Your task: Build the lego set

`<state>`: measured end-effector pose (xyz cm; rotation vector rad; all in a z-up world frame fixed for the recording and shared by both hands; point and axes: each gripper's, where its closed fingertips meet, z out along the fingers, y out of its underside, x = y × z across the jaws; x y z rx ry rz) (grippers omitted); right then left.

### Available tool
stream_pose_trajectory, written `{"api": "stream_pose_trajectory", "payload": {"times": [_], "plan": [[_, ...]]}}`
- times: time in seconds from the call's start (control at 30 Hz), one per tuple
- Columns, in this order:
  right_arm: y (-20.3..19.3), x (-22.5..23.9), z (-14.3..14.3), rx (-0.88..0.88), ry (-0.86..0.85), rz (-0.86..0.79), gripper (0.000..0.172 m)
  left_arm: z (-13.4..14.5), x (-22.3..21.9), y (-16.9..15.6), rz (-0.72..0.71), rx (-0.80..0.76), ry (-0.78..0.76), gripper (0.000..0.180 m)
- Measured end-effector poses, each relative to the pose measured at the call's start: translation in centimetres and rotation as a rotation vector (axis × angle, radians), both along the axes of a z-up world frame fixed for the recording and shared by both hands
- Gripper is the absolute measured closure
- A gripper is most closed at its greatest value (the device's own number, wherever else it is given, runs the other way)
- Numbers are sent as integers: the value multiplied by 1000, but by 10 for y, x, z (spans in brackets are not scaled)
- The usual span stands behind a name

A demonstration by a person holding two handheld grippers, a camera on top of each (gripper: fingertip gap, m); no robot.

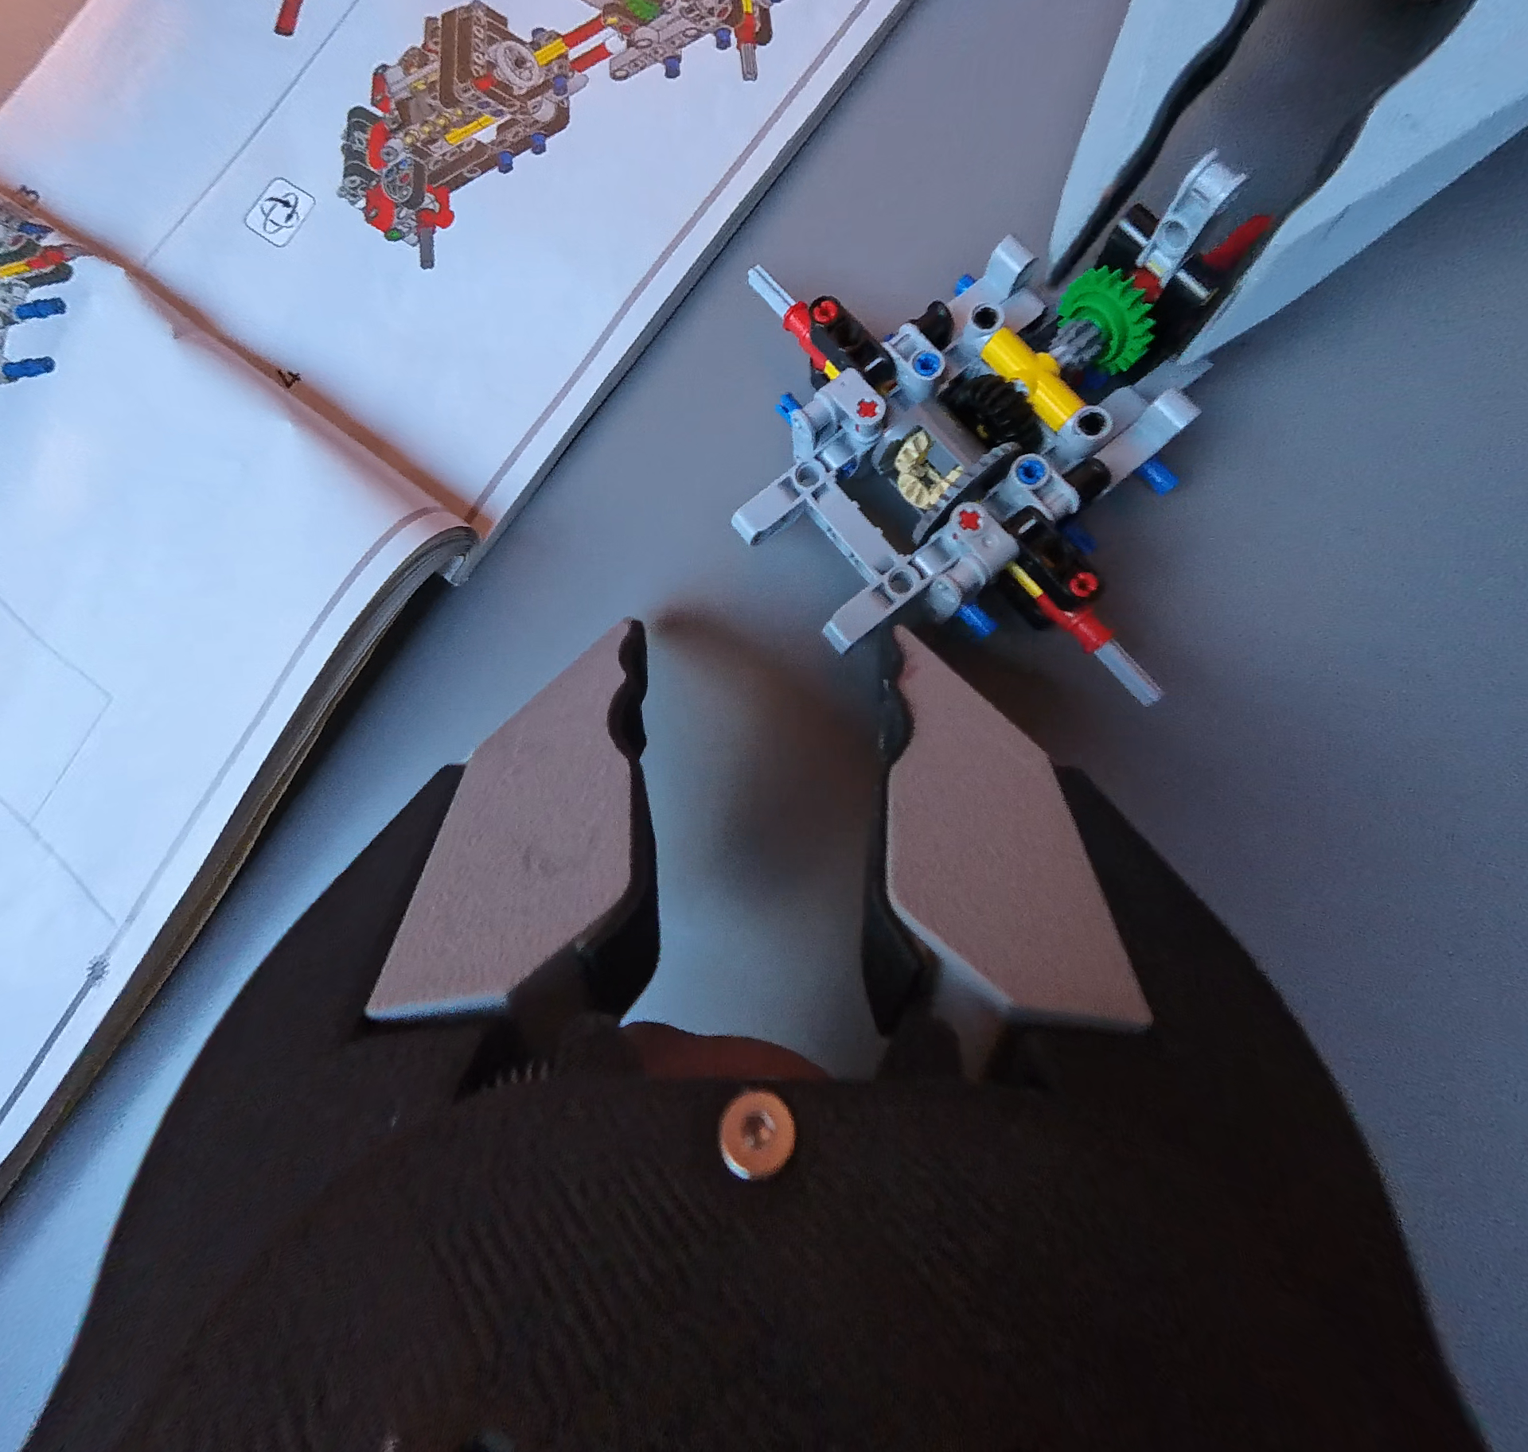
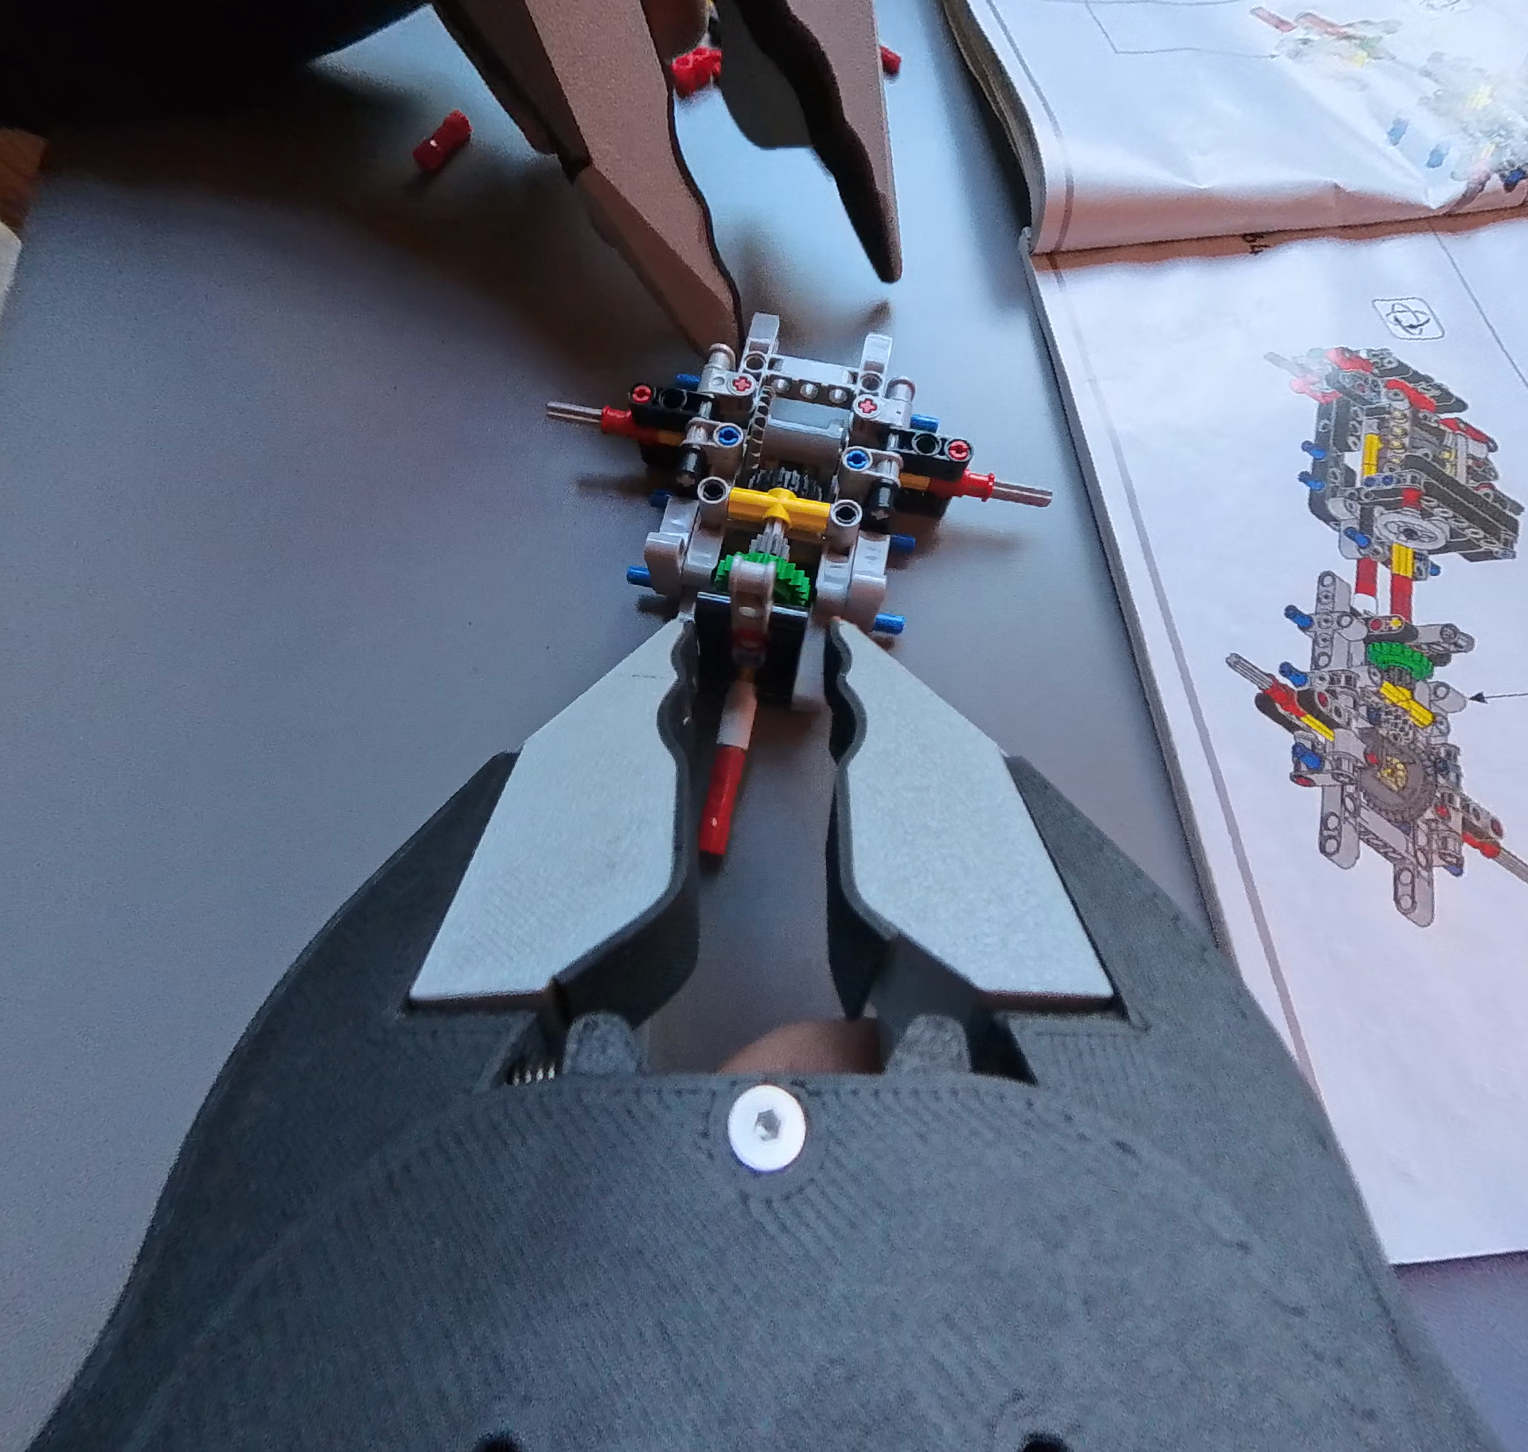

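Two loose red pins (image 2: 442, 141) show only in the right wrist view. The right gripper (image 2: 754, 652) clamps the brick-built gear assembly's (image 2: 785, 486) black end on the grey table (image 2: 248, 586), its long axis running away toward the left gripper (image 1: 765, 643), which gapes wide beside the open instruction booklet (image 1: 248, 420).

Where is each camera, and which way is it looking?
Left wrist view: sits on the left gripper, looking along its open jaws over the grey table at the brick model and booklet.
Right wrist view: sits on the right gripper, looking the opposite way; its jaws flank the model's black end.
Shared: model, booklet, table, each other's gripper.
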<state>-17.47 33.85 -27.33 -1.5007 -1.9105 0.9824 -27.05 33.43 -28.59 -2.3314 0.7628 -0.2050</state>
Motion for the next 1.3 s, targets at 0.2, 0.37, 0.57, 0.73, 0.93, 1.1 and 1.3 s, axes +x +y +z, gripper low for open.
{"api": "stream_pose_trajectory", "payload": {"times": [0.2, 0.37, 0.57, 0.73, 0.93, 1.1, 1.3], "plan": [[7, 1, 8, -64, 41, -22, 142, 0, -2, 1, 12, 5, 15, 126], [10, 4, 7, -56, 37, -23, 142, 0, -3, 0, 13, 1, 14, 127], [13, 7, 6, -47, 28, -25, 142, 0, -3, -1, 10, 0, 23, 129], [12, 7, 6, -56, 30, -16, 142, 10, -24, -1, 53, 21, 86, 128], [13, 7, 8, -54, 44, -20, 143, 51, -40, -32, 26, 44, -79, 137], [17, 10, 11, -62, 59, -33, 142, 32, -60, -109, -67, -85, 52, 138], [9, 9, 12, -41, 59, -21, 140, 48, -25, -98, 52, 2, -274, 159]]}}
